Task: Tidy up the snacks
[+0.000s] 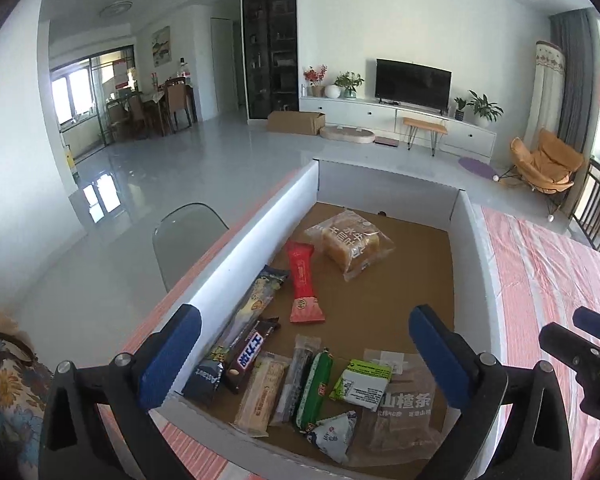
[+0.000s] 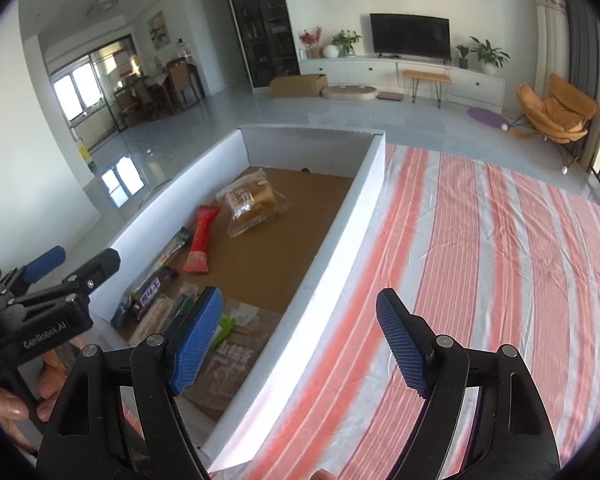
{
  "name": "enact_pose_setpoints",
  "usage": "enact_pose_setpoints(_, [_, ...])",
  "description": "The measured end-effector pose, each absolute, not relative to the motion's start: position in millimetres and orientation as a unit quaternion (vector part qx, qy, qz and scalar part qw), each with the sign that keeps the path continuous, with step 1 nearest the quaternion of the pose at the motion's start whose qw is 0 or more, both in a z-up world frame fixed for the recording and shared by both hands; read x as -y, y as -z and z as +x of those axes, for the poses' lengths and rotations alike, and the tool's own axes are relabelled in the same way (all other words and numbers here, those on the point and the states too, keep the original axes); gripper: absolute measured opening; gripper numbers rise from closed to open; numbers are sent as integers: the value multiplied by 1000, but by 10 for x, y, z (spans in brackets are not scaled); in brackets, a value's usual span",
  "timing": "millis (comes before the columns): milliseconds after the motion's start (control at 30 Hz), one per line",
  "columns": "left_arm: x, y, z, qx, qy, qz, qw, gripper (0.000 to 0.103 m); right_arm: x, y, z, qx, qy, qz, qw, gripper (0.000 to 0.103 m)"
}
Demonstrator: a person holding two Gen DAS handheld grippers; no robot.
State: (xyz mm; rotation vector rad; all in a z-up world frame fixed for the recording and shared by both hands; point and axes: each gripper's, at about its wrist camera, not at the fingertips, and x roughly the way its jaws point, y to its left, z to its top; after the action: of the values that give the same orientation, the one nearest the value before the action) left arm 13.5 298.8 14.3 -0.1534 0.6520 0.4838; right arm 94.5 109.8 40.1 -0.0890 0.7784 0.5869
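Observation:
A white-walled cardboard box (image 1: 252, 240) with a brown floor holds several snacks. A bagged bread loaf (image 1: 350, 240) and a red packet (image 1: 304, 288) lie mid-box. At the near end lie a brown chocolate bar (image 1: 250, 356), a beige biscuit pack (image 1: 260, 392), a green sausage (image 1: 314, 388), a green-and-white packet (image 1: 362, 380) and a brown hawthorn bag (image 1: 400, 412). My left gripper (image 1: 305, 314) hangs open over these near snacks, holding nothing. My right gripper (image 2: 300, 294) is open over the box's right wall (image 2: 340, 252), nothing between its pads. The left gripper (image 2: 74, 264) also shows in the right wrist view.
The box stands on a table under a red-and-white striped cloth (image 2: 500, 260), which stretches wide to the right. A grey chair (image 1: 184, 236) stands beyond the box's left wall. Floral fabric (image 1: 12, 380) lies at the left. A hand (image 2: 48, 384) grips the left tool.

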Motion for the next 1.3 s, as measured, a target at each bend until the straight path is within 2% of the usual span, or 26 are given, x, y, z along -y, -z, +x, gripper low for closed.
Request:
enact_pose_setpoints(467, [-2942,-223,64,-325,-251,-15,912,103,-1324,-476,675,-364,-282,-61,886,82])
enact_pose_setpoints(1300, [-2995,-169,103,-352,-212,-25,911,103,-1427,-484,638,-371,-253,-77,890,82])
